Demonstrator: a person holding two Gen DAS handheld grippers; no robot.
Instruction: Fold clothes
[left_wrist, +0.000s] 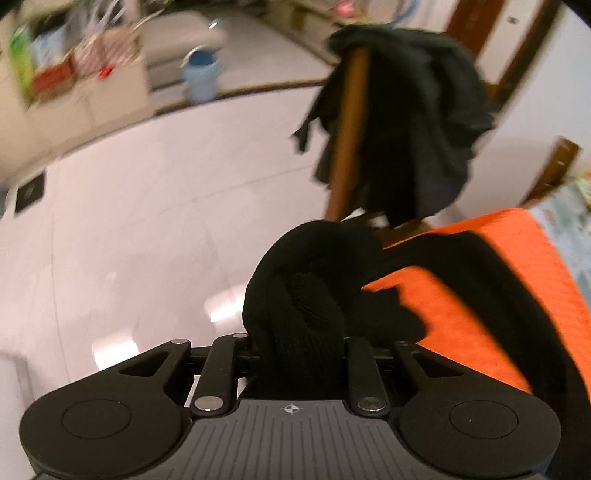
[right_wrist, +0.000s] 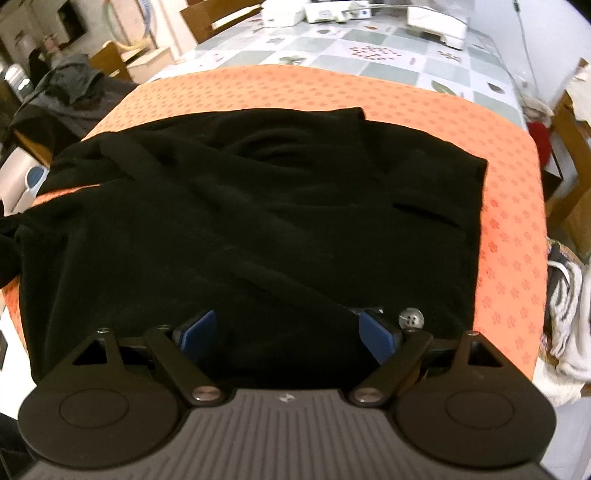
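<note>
A black garment (right_wrist: 240, 221) lies spread and creased over an orange patterned cloth (right_wrist: 509, 221) on the table, with a pale button (right_wrist: 410, 316) near its front edge. My right gripper (right_wrist: 286, 332) hovers just over the garment's near edge, open, its blue pads (right_wrist: 195, 332) wide apart with nothing pinched. In the left wrist view, my left gripper (left_wrist: 299, 332) is shut on a bunched fold of the black garment (left_wrist: 306, 280). The fabric hides its fingertips. From there the cloth trails right across the orange cloth (left_wrist: 480, 295), out past the table's edge above the floor.
A wooden chair draped with dark clothes (left_wrist: 406, 129) stands beside the table, with a blue bucket (left_wrist: 201, 74) on the white floor beyond. A checked tablecloth (right_wrist: 369, 44) with white boxes (right_wrist: 436, 22) lies behind the orange cloth. More clothes (right_wrist: 565, 314) hang at the right.
</note>
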